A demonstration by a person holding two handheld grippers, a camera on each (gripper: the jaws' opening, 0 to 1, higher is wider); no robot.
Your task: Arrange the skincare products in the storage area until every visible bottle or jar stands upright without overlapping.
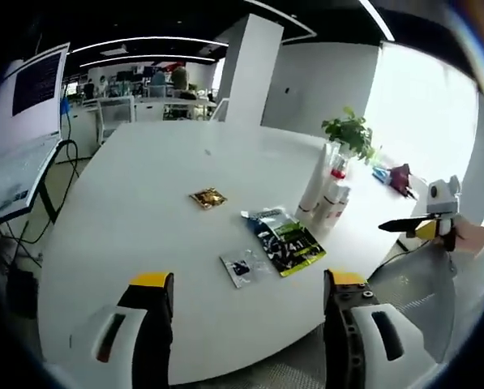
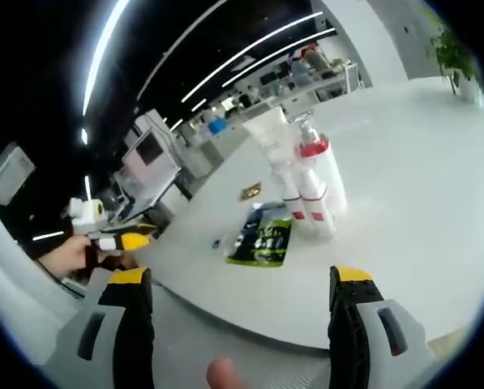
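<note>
My left claw (image 1: 246, 312) hangs off the near edge of the big round white table (image 1: 144, 203), with its jaws wide apart and nothing between them. Going from left to right in front of it: a small gold shiny packet (image 1: 208, 198) lies flat far ahead of the claw. Closer, just ahead and a bit to the right, lie a little clear packet (image 1: 242, 267) and a dark packet with green on it (image 1: 285, 238), side by side and touching. Further right, a bunch of tall white tubes and bottles with red bands (image 1: 327, 194) stands upright, close together, with a green plant (image 1: 351, 134) behind it.

My right claw (image 2: 242, 312) is off the table edge too, jaws wide and empty. In its view the white bottles (image 2: 306, 182) stand ahead, a little to the right.

The bottles look like they are already standing, so I think the flat packets need care next. I should come down slow, slide one jaw under a packet's edge, and keep away from the bottles so they don't tip.
</note>
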